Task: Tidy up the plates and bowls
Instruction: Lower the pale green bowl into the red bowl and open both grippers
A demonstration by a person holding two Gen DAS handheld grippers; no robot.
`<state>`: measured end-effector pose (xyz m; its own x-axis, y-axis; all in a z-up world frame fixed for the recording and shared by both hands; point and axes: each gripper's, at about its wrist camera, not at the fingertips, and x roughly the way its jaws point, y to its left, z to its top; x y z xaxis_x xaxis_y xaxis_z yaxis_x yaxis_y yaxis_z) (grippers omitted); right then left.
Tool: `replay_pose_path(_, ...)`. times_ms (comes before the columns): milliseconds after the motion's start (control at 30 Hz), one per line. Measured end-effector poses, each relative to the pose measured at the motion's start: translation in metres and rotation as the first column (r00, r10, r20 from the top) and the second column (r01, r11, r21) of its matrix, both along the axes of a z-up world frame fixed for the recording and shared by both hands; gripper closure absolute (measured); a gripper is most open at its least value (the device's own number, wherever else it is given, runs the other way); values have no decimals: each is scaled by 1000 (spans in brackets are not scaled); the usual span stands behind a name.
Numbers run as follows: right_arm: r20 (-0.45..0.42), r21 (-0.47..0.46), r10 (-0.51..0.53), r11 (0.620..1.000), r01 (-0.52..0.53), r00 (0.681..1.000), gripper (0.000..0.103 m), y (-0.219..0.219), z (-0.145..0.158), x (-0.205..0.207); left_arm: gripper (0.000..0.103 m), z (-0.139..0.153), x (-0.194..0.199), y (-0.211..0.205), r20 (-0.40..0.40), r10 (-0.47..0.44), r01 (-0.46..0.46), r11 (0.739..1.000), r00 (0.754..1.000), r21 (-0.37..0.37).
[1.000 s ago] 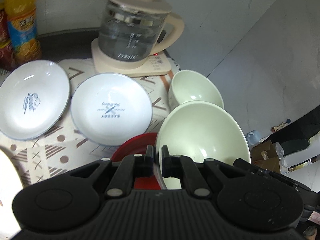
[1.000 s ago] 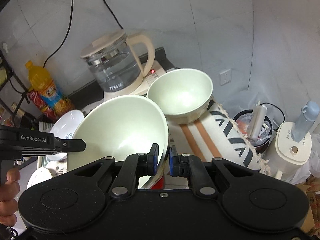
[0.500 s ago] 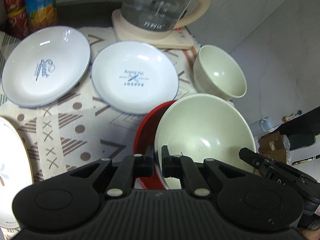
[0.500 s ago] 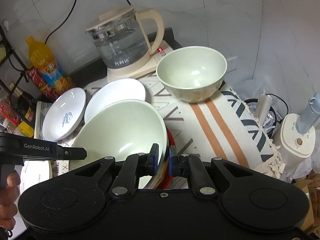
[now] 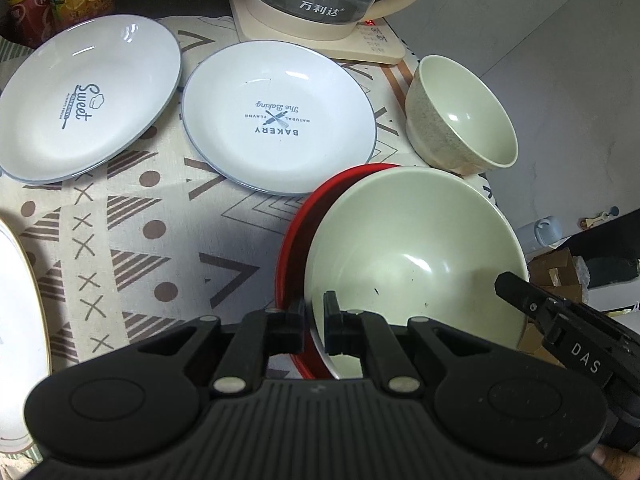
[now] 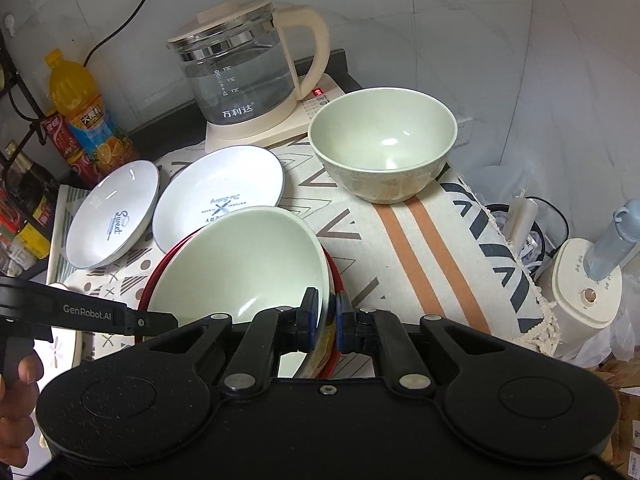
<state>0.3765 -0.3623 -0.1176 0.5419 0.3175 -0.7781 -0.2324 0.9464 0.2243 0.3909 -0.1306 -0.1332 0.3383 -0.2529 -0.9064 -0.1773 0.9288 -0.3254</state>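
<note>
A large pale green bowl (image 5: 412, 256) (image 6: 244, 264) sits tilted inside a red bowl (image 5: 296, 232) (image 6: 160, 276) on the patterned cloth. My left gripper (image 5: 314, 326) is shut on the large bowl's near rim. My right gripper (image 6: 329, 322) is shut on the opposite rim. A smaller green bowl (image 5: 460, 120) (image 6: 384, 144) stands apart at the far right. Two white plates, "Bakery" (image 5: 280, 116) (image 6: 216, 196) and "Sweet" (image 5: 88, 100) (image 6: 114, 220), lie flat behind.
A glass kettle on a cream base (image 5: 320, 8) (image 6: 256, 88) stands at the back. Juice bottle and cans (image 6: 88, 120) stand back left. Another white plate's edge (image 5: 20, 320) lies at the left. The table edge drops off right, with appliances (image 6: 580, 292) below.
Both grippers have lowered the large green bowl from a steep tilt in the air down into the red bowl. Both stay shut on its rim.
</note>
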Motion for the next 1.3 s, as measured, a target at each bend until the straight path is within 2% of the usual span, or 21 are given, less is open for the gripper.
replay_pose_path(267,-3,5,-1,1000,1,1000,96,0,-3,2,94,3,2,1,-26,1,-1,1000,1000,-2)
replay_pose_path(567,14,25,-3,1000,3,1000,97,2,-1,4,94,20,-11,11,11,25,-24,999,1000,-25)
replay_pose_path(933,1,2,-21,1000,21,1000,97,5,-6,2,93,28,-22,24,18,67,-67,998,998,-14)
replay_pose_path(1300,6,-43,-9,999,9,1000,95,6,-10,3,93,30,-20,17,15,55,-55,998,998,4)
